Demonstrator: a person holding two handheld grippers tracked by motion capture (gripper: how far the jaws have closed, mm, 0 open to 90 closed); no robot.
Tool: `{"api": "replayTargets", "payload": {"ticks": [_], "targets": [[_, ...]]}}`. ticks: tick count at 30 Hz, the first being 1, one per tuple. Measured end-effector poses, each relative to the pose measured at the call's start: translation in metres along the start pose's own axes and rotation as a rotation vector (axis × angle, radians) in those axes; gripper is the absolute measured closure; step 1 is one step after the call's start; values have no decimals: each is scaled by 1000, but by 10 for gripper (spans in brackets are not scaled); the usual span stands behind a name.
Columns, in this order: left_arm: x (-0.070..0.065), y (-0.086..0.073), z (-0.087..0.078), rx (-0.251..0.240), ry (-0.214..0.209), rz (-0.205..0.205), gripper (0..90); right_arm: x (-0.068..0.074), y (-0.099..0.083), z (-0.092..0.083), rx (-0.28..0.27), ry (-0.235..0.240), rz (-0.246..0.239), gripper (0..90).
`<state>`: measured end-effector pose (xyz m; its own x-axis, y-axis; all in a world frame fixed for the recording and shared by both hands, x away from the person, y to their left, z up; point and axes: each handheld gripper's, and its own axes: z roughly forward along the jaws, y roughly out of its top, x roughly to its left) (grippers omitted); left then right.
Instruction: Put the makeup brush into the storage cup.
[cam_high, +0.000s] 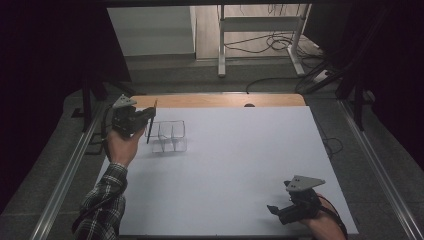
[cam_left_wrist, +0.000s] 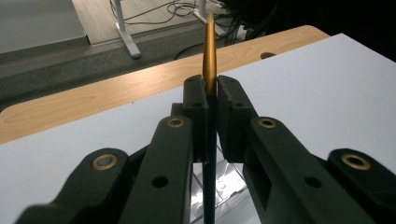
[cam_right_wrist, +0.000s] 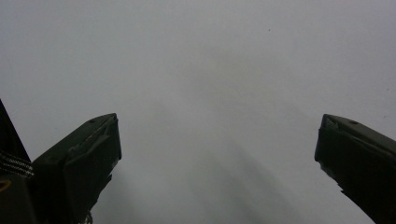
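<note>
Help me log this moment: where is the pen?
The pen is clamped upright in the left gripper, far left in the high view, over the clear organizer.

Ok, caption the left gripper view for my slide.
Left gripper shut on a slim black pen with a gold tapered end, above a clear plastic organiser.

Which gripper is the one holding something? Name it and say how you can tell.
The left gripper, at the table's far left: its jaws are clamped on an upright pen above the clear organizer. The right gripper is open and empty.
</note>
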<state>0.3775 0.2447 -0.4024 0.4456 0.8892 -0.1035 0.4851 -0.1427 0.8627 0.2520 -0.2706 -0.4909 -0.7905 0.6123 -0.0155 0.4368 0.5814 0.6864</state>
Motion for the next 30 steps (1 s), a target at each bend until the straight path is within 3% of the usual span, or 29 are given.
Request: {"api": "replayTargets", "payload": {"ticks": [30], "targets": [[10,13,20,-18,41,-5,835,0,0,0,2,5,-1,5]]}}
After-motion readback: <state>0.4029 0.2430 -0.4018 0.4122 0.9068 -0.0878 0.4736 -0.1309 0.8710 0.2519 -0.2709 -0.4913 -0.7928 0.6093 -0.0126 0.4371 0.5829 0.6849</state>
